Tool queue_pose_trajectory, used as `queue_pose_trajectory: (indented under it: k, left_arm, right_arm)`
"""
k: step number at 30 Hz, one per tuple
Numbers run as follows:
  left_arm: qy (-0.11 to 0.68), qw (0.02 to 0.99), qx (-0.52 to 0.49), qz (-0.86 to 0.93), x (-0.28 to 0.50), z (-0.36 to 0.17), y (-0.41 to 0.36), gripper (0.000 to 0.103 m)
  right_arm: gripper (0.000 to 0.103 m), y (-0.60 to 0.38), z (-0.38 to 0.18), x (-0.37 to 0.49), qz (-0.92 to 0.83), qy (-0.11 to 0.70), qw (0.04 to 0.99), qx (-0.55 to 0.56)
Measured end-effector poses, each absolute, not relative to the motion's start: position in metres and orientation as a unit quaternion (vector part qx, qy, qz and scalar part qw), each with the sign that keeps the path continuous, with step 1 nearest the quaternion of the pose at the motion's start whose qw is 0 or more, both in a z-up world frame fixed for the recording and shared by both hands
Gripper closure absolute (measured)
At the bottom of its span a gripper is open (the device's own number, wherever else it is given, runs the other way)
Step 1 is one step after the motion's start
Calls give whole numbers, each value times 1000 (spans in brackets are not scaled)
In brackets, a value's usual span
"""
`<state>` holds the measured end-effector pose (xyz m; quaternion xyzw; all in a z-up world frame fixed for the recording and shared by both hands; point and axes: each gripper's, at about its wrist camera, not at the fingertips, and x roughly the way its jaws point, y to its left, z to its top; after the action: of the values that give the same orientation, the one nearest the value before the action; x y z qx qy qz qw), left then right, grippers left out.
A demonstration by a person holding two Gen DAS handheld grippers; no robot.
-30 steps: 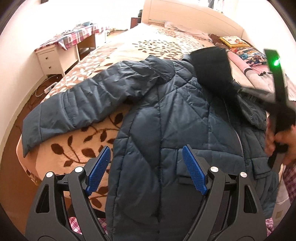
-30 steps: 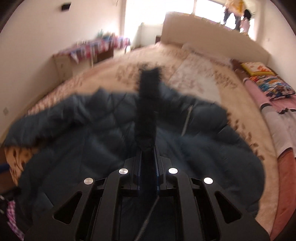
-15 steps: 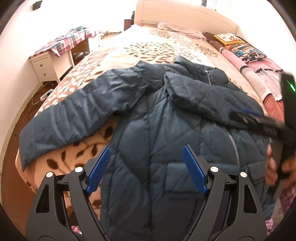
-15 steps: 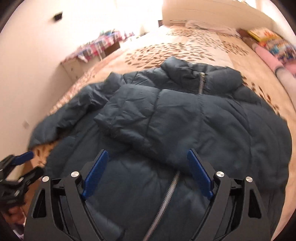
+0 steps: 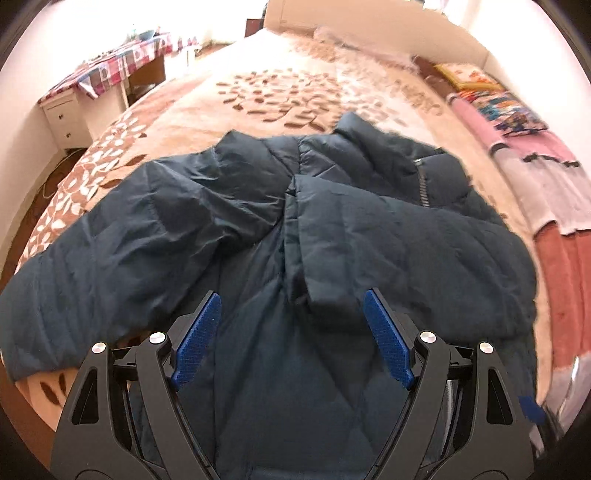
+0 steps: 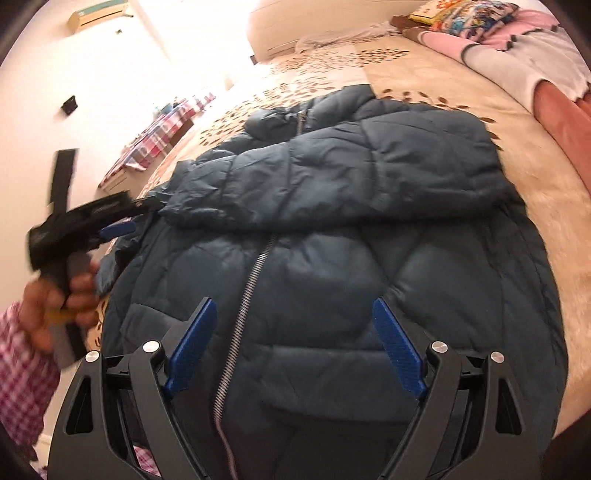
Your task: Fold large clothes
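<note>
A dark teal padded jacket lies face up on the bed, zip down its front. One sleeve is folded across the chest; the other sleeve stretches out to the left. My left gripper hovers open above the jacket's lower front, nothing between its blue pads. My right gripper is open too, over the zip near the hem, with nothing held. In the right wrist view the left gripper appears at the left edge, held by a hand in a checked sleeve.
The bed's cream cover with brown leaves stretches to a white headboard. Folded pink and red blankets and a pillow line the right side. A white nightstand and cloth-covered desk stand by the left wall.
The right gripper let go of the sleeve it held up; the sleeve now lies folded across the chest. Both grippers have shifted over the jacket, and the right one has rolled and pulled back.
</note>
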<state>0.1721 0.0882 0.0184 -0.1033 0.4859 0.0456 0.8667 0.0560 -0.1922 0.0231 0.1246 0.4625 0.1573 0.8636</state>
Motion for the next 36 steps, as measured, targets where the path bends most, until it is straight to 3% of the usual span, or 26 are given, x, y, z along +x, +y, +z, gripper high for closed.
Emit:
queue_pose_trajectory:
  k: [1,4,8,12,14,15,17,20,36]
  left_arm:
    - [494,862,-106,39,180,13,86,27]
    - [513,850,-112,24,192,2,78,74]
    - [502,858,-98,49,199,4,69,83]
    - [514,848,-118,56,202,-5,77,82]
    - [513,847,-121,60,201,-5,79,76]
    - [512,848,-123,61,200,-4,80,73]
    - [509,848,-132,63,195,0,83,51]
    - [492,857,-145,56,178,10,92,39]
    - [429,828,-333,136,24,8,242,33]
  right_arm:
    - [20,-195,22,54,155,462,864,127]
    - [20,-207,23,51,147,458,866,139]
    - [20,-216,22,49,141,454,867,148]
    - [20,-216,20,48,142,458,865,146]
    - [20,-212,20,46,145,460,864,143]
    - [20,-209,20,45,146,461,864,139]
    - [20,-204,22,43,149,461,865,133]
    - [20,-194,27,39,156,459,867,119]
    - [20,-144,38,25,189,464,862,73]
